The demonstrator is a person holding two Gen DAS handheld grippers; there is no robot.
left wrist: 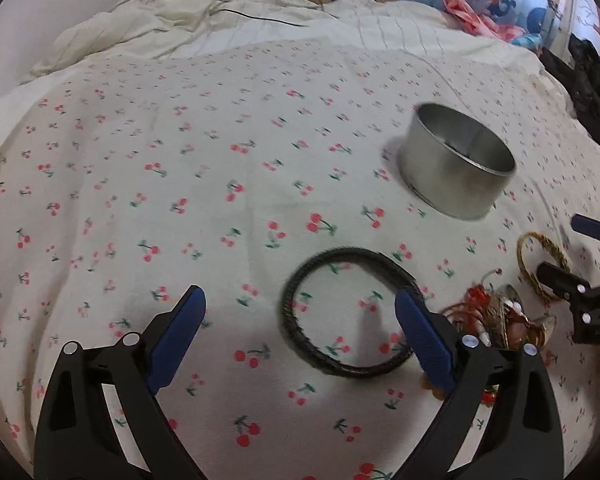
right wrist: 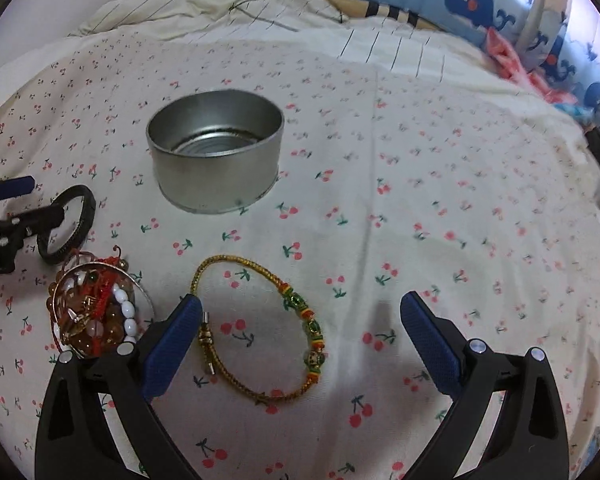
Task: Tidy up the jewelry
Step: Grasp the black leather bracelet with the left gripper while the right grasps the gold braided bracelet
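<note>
A black braided bracelet [left wrist: 342,255] lies flat on the cherry-print sheet. My left gripper [left wrist: 300,294] hovers over it, open wide, its right finger above the ring's right side and nothing pinched. A gold cord bracelet [right wrist: 236,259] with green and red beads lies under my right gripper [right wrist: 300,300], which is open too, its left finger by the clasp end. A heap of beaded jewelry [right wrist: 96,316] sits between the two bracelets. An empty round metal tin [right wrist: 216,184] stands farther back. The tin [left wrist: 444,176] also shows in the left wrist view.
A rumpled cream quilt [left wrist: 204,20] lies at the back of the bed. Whale-print cushions [right wrist: 472,0] and a pink cloth [right wrist: 508,56] line the far right. A dark object [left wrist: 592,88] sits at the right edge. Both grippers work close together beside the jewelry heap.
</note>
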